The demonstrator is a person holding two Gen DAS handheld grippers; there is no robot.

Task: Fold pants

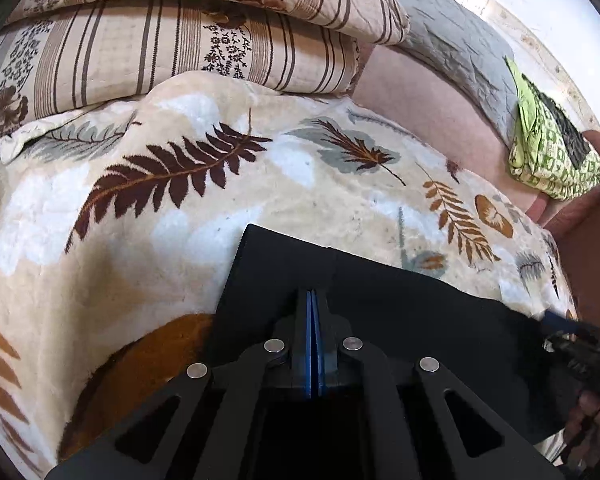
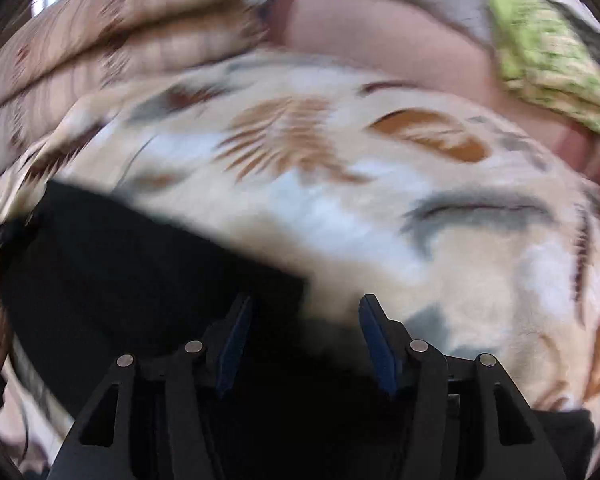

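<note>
Currently the black fabric pants (image 1: 380,292) lie on the cream fleece blanket printed with brown and grey leaves (image 1: 180,208), toward its near edge, with the bulk of the dark cloth running to the right of the left gripper in its own view.

Left gripper (image 1: 313,300): blue pads pressed together with no gap — pinched onto the pants, it seems, since the fingers sit right over the cloth and a straight hem-like edge stands up just beyond the tips. Judgement: the left side is holding an edge or corner so it can be carried over for a fold. Exactly how much fabric sits between the pads is hidden.

Right gripper (image 2: 306,308): fingers spread wide, nothing between them. Right wrist view is heavily motion-blurred, so detail is poor. The pants (image 2: 140,264) fill the lower left of that view and reach under the left finger; the right finger is over bare blanket (image 2: 460,260). Judgement: the right hand is free and positioned at the cloth's border, probably to take a second grip or to smooth — cannot tell which.

Far side of the blanket: a striped beige quilted bedcover with floral bands (image 1: 160,44), stacked in folds. Toward the far right corner, a green-and-white patterned cloth bundle (image 1: 548,148) on a pink surface, well apart from the pants.

Fold stage: early to middle, judged from the single straight edge visible. Risk: a one-sided grip may let the cloth skew.
</note>
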